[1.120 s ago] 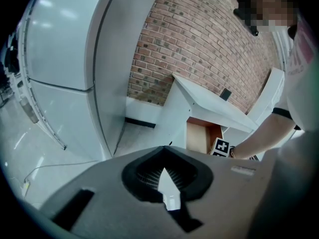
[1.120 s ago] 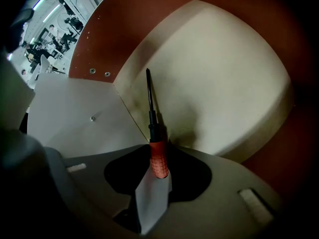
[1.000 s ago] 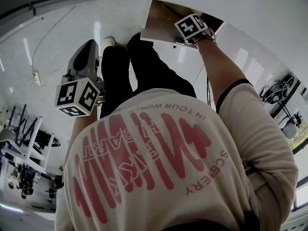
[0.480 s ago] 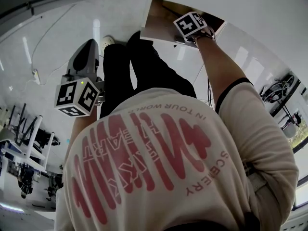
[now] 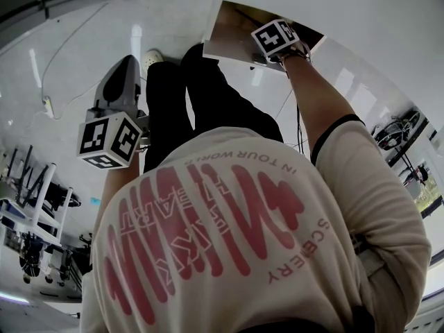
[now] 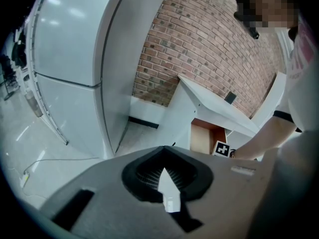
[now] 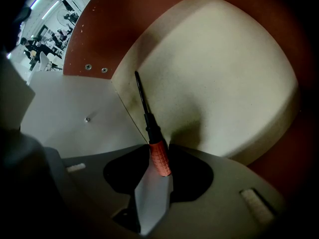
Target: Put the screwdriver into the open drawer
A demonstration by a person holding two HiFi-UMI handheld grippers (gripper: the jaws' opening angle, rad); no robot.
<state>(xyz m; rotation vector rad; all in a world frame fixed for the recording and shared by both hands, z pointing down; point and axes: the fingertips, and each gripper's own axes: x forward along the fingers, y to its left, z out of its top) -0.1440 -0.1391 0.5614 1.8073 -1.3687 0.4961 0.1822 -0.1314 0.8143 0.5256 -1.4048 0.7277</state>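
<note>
Inside the open drawer (image 7: pixel 234 78), jaws of the right gripper (image 7: pixel 159 166) have just been opening, loose around the screwdriver (image 7: pixel 151 131), which lies by the drawer's side wall. The left gripper (image 6: pixel 166 188) hangs outside the drawer, jaws together, empty.

In the head view the marker cube (image 5: pixel 275 39) covers part of the open drawer (image 5: pixel 232 30). In the right gripper view the handle end of the screwdriver (image 7: pixel 149 128) is hidden behind the right gripper (image 7: pixel 157 180), whose jaws have just been opening, the handle between them.
</note>
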